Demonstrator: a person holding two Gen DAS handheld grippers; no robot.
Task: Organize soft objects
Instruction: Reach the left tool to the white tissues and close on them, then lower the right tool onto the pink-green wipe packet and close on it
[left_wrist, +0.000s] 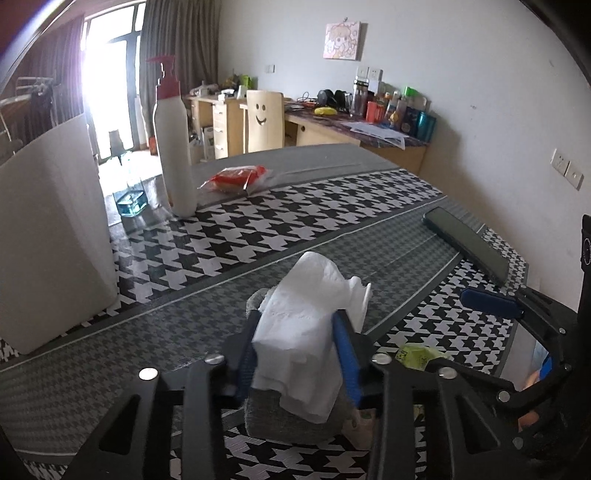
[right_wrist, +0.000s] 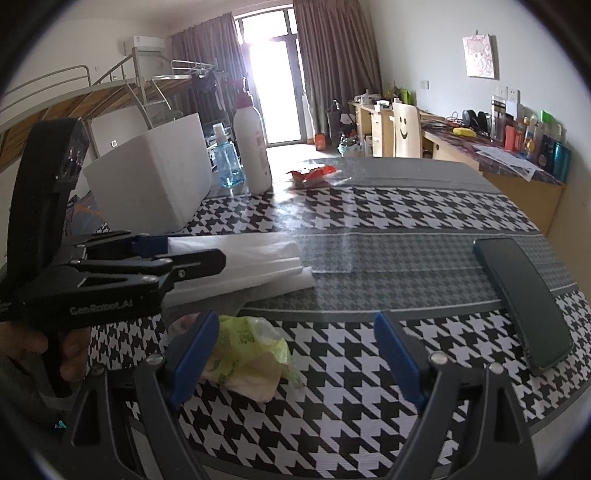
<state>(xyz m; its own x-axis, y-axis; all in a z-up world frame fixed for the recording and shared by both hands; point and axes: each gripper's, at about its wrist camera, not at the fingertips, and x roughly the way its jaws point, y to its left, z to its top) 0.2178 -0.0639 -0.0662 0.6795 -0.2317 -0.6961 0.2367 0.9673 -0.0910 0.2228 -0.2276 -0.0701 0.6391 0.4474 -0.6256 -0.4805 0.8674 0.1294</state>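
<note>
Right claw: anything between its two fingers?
The right claw is open over the houndstooth tablecloth. A crumpled yellow-green plastic bag lies against its left finger; otherwise only bare cloth, per the right wrist view.

The grey cloth (left_wrist: 291, 417) is largely covered by the white tissue (left_wrist: 303, 332), and its lower part is hidden behind the left gripper (left_wrist: 299, 354). The yellow-green packet (left_wrist: 417, 356) is partly blocked by gripper arms; its print cannot be read. The white box (left_wrist: 55, 229) is cut off at the frame edge. In the right wrist view, the tissue's near end is hidden by the left gripper.
</note>
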